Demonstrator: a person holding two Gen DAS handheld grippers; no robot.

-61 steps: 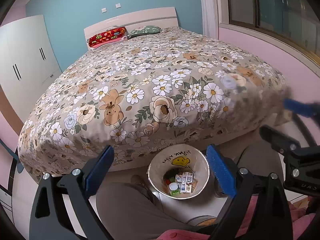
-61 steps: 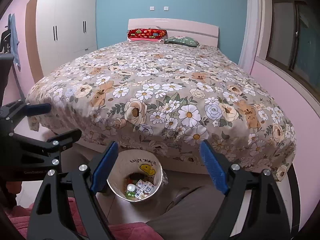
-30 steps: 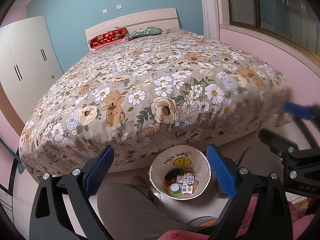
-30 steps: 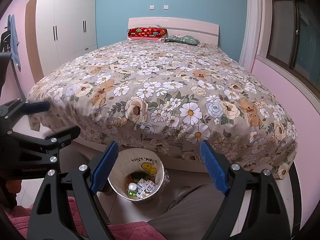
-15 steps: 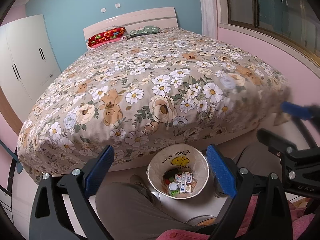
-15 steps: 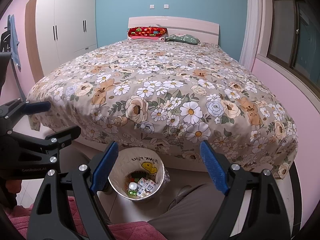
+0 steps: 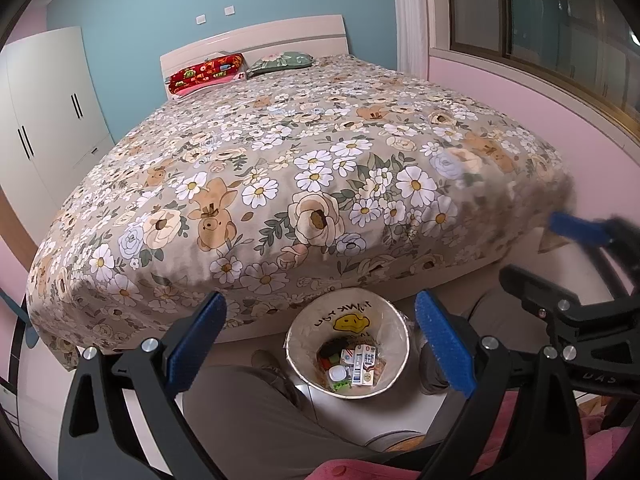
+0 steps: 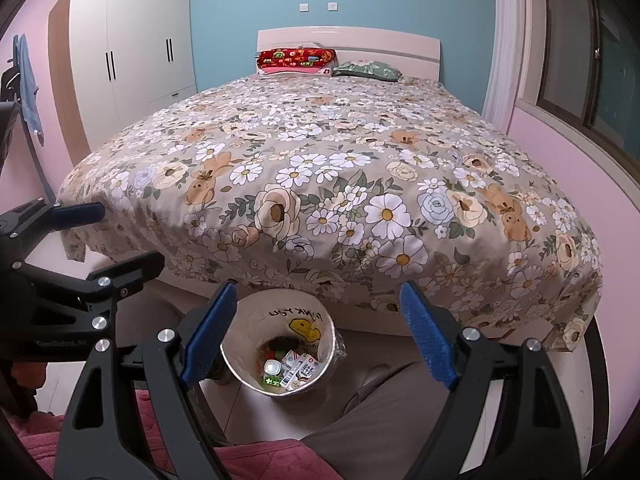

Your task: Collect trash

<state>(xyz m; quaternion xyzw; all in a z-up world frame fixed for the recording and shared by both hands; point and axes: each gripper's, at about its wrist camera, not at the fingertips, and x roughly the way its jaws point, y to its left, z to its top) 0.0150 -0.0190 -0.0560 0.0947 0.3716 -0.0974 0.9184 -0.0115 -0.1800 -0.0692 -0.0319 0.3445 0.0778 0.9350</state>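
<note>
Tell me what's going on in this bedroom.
A person sits at the foot of the bed holding a hand-held gripper in each hand. The left hand-held gripper and right hand-held gripper are both open and empty, held above a small trash bin on the floor between the person's legs. The bin already holds trash: small cartons, a white cap and a green piece. No loose trash shows on the bedspread.

Even, soft indoor light; strong fisheye bending at edges; right bedspread [image 7: 500, 184] corner blurred.
</note>
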